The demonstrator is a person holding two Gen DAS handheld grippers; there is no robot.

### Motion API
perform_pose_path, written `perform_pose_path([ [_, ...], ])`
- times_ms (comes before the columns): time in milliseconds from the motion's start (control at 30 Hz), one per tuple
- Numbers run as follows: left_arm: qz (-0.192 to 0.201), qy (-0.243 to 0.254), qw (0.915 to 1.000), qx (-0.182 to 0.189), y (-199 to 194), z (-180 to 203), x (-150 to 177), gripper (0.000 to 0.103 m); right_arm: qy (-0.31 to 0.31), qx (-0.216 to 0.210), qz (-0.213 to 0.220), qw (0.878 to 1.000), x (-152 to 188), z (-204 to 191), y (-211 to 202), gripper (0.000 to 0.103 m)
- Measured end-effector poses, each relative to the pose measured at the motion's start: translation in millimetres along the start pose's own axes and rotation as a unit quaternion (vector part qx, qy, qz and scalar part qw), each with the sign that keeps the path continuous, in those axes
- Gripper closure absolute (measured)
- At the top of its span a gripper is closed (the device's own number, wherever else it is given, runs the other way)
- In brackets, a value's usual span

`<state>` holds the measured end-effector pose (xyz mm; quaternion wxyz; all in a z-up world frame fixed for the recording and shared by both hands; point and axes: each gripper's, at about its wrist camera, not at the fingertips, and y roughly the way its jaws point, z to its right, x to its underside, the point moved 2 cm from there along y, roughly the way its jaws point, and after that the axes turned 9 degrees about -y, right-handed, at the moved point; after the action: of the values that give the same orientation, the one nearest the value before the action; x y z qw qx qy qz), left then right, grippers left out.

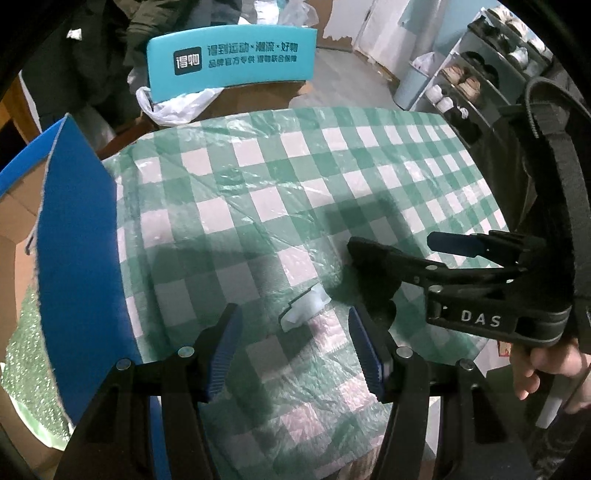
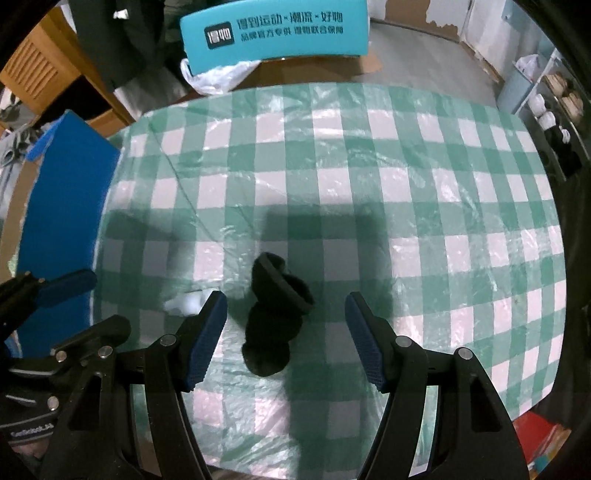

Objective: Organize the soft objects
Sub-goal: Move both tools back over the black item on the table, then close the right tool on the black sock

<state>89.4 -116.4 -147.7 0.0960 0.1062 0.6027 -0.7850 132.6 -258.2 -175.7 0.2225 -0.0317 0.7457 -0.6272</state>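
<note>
On the desk (image 2: 424,155), covered in a green-and-white checked cloth under clear plastic, lies a black sock (image 2: 275,321), bunched up with its cuff turned toward the far side. The right tongs (image 2: 286,332) hang over it with both blue-padded arms spread apart, one on each side of the sock and neither pad touching it. The left tongs (image 1: 295,347) are likewise spread wide and grip nothing; between their arms a small white scrap (image 1: 304,308) lies on the cloth, just left of the sock (image 1: 373,291). A hand (image 1: 546,363) holds the right tongs' handle. A blue board (image 1: 81,236) stands at the desk's left edge, and a teal chair back (image 2: 273,31) with printed lettering rises beyond the far edge.
</note>
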Motion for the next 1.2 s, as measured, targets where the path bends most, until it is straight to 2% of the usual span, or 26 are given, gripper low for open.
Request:
perform_pose_path([
  [100, -0.001, 0.008, 0.9999, -0.008, 7, -1, 0, 0.036, -0.001, 0.000, -0.007, 1.000, 2, 1, 10, 0.037],
  [633, -0.028, 0.007, 0.9995, -0.009, 32, -8, 2, 0.036, -0.005, -0.009, -0.044, 0.999, 4, -3, 54, 0.037],
  [900, -0.040, 0.006, 0.9991, -0.009, 39, -6, 3, 0.036, -0.010, -0.017, -0.046, 0.999, -1, -7, 63, 0.037],
  [933, -0.041, 0.007, 0.9991, -0.010, 40, -5, 3, 0.036, -0.010, -0.018, -0.046, 0.999, -1, -8, 64, 0.040],
  [1000, -0.042, 0.008, 0.9990, -0.010, 43, -5, 3, 0.036, -0.015, -0.010, -0.043, 0.999, -1, -8, 64, 0.055],
  [1033, -0.043, 0.009, 0.9990, -0.010, 44, -4, 4, 0.036, -0.019, -0.006, -0.044, 0.999, -1, -8, 64, 0.060],
  [1200, -0.046, 0.016, 0.9987, -0.011, 48, 0, 5, 0.036, -0.015, -0.007, -0.044, 0.999, 1, -8, 60, 0.065],
])
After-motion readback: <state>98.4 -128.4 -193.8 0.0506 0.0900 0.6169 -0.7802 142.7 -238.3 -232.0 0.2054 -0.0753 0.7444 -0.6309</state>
